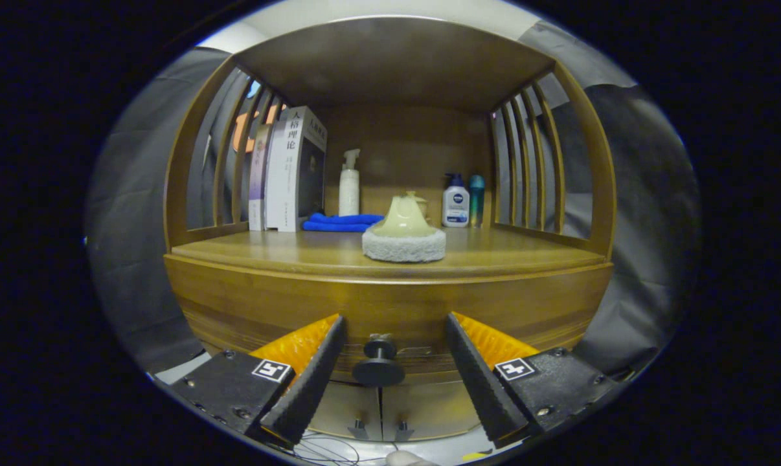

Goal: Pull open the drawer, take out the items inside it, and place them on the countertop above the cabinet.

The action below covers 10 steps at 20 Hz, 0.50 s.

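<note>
**Desk:** Where is the drawer knob [379, 364] relative to the gripper [396, 327]?

**Photographer:** Squarely between the two fingers, low in the gap and touching neither. The fingers [313, 375] stand spread wide, one at the knob's 9 o'clock and the other at its 3 o'clock, holding nothing. The knob is dark and round, on a short stem projecting from the wooden drawer front [390, 310].

**Desk:** Is the drawer out?

**Photographer:** It appears closed; I cannot see inside it. Below the knob, at 6 o'clock, two small handles [381, 428] flank the seam of a pair of cabinet doors.

**Desk:** And above?

**Photographer:** At 12 o'clock from the knob lies the wooden countertop [287, 249], under a shelf canopy with slatted sides. Near its front edge sits a round scrubbing pad with a cream dome handle [403, 236]. Just behind that is a small cream lidded pot [418, 202], partly hidden. At 10 o'clock from the pad lies a folded blue cloth [340, 222], with a white pump bottle [349, 184] behind it and upright books [290, 169] to the cloth's 9 o'clock. At the pad's 2 o'clock stand a white lotion bottle with a dark pump [456, 202] and a teal bottle [476, 197], side by side against the back panel.
</note>
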Motion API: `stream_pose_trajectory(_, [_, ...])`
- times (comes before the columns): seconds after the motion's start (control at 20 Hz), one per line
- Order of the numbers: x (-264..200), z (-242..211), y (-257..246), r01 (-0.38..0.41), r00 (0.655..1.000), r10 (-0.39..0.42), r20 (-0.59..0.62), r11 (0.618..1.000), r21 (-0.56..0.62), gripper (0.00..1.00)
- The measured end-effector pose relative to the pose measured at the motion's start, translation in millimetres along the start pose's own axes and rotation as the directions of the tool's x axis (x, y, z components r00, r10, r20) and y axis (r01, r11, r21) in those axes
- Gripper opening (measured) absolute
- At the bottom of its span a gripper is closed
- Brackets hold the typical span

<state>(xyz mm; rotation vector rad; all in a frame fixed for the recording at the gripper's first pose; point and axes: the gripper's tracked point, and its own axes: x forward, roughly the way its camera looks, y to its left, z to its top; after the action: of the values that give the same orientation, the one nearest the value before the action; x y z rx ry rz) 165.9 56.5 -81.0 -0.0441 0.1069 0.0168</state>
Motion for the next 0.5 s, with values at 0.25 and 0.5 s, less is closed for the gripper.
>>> stream_pose_trajectory(0.25, [-60.9,37.8,-23.3,0.004,0.998,-0.003,0.063,1.000,-0.007,0.99])
stream_pose_trajectory(0.5, [-125.1,47.5,-54.6,0.030,0.994,-0.031,0.107,1.000,0.009,0.99])
